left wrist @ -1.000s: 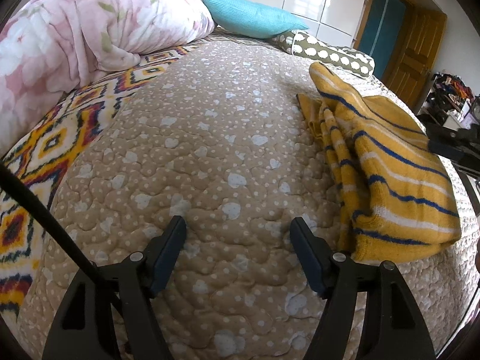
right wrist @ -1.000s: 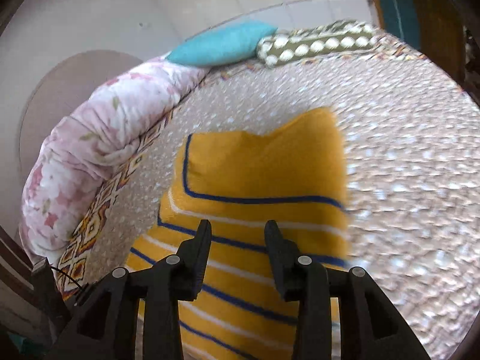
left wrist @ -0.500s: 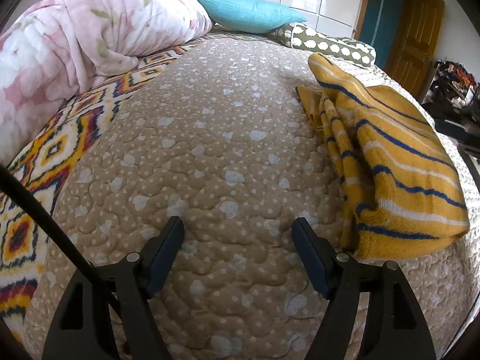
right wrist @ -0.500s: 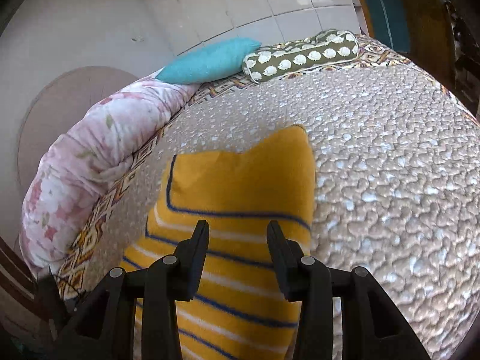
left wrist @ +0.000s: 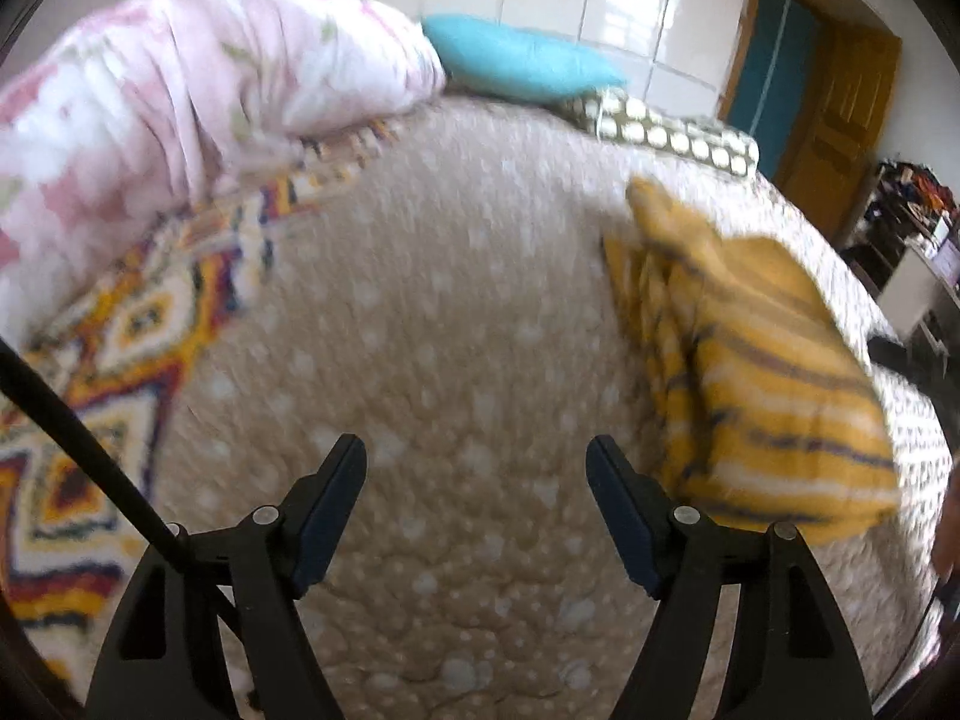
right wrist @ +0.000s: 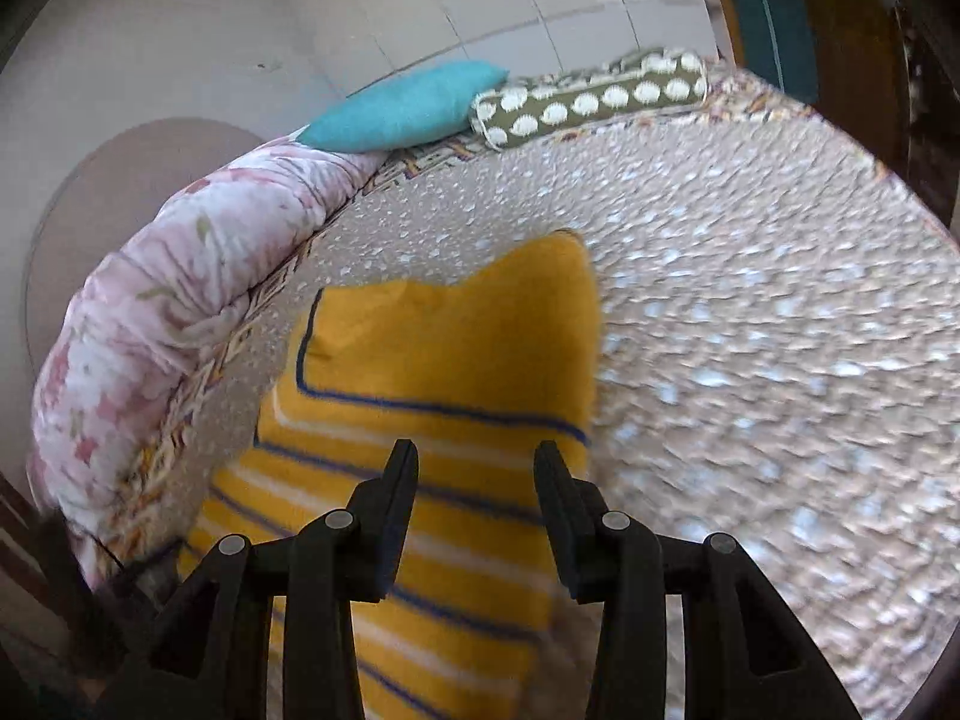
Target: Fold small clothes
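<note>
A folded yellow garment [left wrist: 768, 372] with blue and white stripes lies on the beige dotted quilt [left wrist: 456, 324], to the right in the left wrist view. My left gripper [left wrist: 477, 468] hovers open over bare quilt to the garment's left, nothing between its fingers. In the right wrist view the same garment [right wrist: 444, 360] fills the lower middle. My right gripper [right wrist: 477, 468] hangs above its striped part, jaws partly apart, with no cloth pinched between them.
A pink floral duvet [left wrist: 180, 96] is bunched along the left side over a patterned blanket [left wrist: 120, 324]. A teal pillow [left wrist: 516, 60] and an olive dotted bolster [left wrist: 666, 132] lie at the bed's far end. A wooden door [left wrist: 840, 120] and clutter stand at right.
The left gripper has risen, and the quilt and garment look farther off. The right gripper has drifted sideways over the garment, which now sits more to the left. Neither took hold of anything.
</note>
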Demonstrator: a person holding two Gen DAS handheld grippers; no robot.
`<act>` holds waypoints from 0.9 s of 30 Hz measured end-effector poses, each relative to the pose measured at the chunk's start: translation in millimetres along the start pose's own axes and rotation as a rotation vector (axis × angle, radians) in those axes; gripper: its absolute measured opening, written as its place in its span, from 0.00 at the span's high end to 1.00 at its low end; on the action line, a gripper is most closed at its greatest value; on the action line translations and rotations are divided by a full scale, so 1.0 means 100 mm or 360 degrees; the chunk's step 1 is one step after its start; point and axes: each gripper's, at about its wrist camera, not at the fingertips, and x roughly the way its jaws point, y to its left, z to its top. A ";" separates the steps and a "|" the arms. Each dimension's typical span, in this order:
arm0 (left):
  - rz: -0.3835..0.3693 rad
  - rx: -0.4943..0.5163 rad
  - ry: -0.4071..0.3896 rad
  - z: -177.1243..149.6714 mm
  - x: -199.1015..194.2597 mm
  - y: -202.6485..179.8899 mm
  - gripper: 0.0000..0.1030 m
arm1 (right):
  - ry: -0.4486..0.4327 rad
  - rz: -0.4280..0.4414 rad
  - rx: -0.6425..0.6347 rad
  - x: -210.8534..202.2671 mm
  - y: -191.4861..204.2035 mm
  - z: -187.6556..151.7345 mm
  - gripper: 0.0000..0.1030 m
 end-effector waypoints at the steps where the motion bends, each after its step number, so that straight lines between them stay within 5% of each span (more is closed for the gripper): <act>1: -0.0001 0.0002 -0.0030 0.07 -0.06 -0.04 0.28 | -0.0026 -0.0025 -0.0034 -0.07 -0.01 -0.08 0.57; 8: -0.0103 0.0180 -0.0051 0.57 0.06 -0.73 0.24 | -0.0037 -0.0032 -0.0003 -0.06 -0.19 -0.29 0.57; 15: -0.0040 0.0224 0.0221 0.76 0.94 -1.03 0.22 | -0.0050 0.0004 0.0087 0.00 -0.32 -0.44 0.39; 18: -0.0036 0.0214 0.0227 0.80 0.94 -1.03 0.21 | -0.0057 0.0057 0.0175 0.04 -0.45 -0.49 0.29; 24: -0.0077 0.0192 0.0057 1.03 0.61 -1.03 0.25 | -0.0066 0.0122 0.0243 0.06 -0.54 -0.52 0.27; 27: 0.0046 0.0252 0.0103 1.14 0.86 -1.06 0.25 | -0.0069 0.0124 0.0243 0.05 -0.53 -0.52 0.26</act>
